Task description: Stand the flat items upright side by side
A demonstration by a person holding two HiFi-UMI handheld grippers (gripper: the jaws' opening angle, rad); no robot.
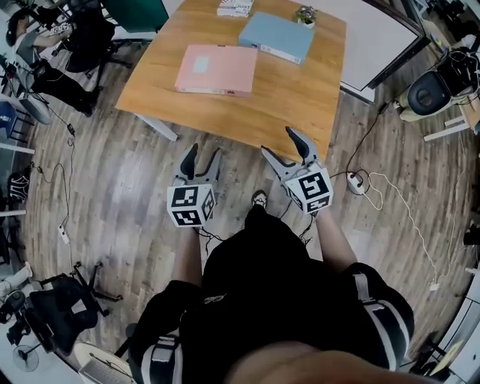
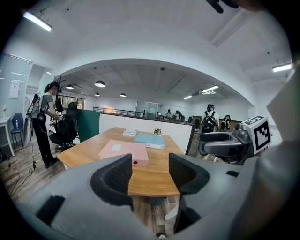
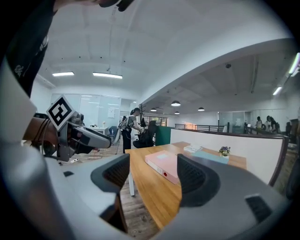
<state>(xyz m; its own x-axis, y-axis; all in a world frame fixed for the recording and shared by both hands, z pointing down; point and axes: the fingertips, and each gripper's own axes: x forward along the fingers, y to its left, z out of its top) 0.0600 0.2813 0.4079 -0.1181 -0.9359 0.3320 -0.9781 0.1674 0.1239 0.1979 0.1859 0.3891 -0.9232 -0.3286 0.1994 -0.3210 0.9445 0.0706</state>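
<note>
head view: left claw (image 1: 204,154), right claw (image 1: 280,142) both gape empty before table (image 1: 296,97) bearing flat pink binder (image 1: 216,69), blue binder (image 1: 277,35).

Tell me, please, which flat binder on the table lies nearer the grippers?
The pink binder; the blue binder lies farther back, near the potted plant.

No word, number or brand can be read anywhere. The pink folder (image 1: 216,70), flat near the left edge of the table (image 1: 292,97), carries a pale rectangular label (image 1: 200,65) whose print is too small to make out. The cube (image 1: 191,205) on the left gripper (image 1: 203,159) and the cube (image 1: 311,189) on the right gripper (image 1: 279,146) bear black-and-white square markers, patterns and not letters. A white posted sheet (image 2: 15,87) at the far left of the left gripper view is illegible.
</note>
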